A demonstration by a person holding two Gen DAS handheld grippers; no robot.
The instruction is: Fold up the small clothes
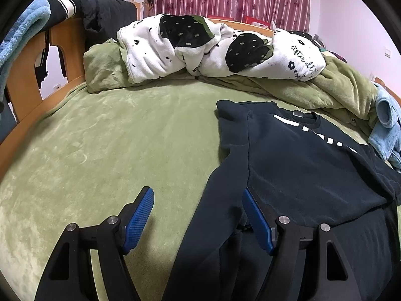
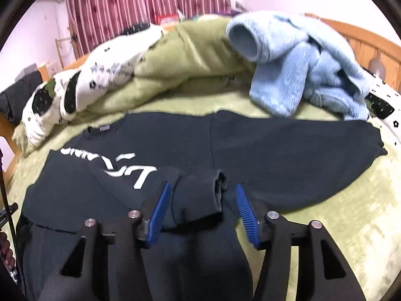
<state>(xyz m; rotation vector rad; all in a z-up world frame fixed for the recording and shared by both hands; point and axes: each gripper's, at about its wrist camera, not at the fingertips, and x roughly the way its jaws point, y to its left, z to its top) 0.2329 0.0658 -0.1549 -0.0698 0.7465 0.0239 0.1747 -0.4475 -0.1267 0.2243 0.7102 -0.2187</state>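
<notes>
dark sweater (image 2: 275, 155) lies flat on green bed (image 1: 112, 150) | right gripper (image 2: 203, 208) spread, cuff (image 2: 200, 195) loose between pads | left gripper (image 1: 198, 215) spread, holds nothing | risk: folded sleeve may flop back since nothing pins it

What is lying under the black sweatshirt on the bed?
The black sweatshirt lies spread on the green fleece blanket, which shows all around it. Whatever sits beneath the shirt's middle is covered, so nothing else can be confirmed there.
</notes>
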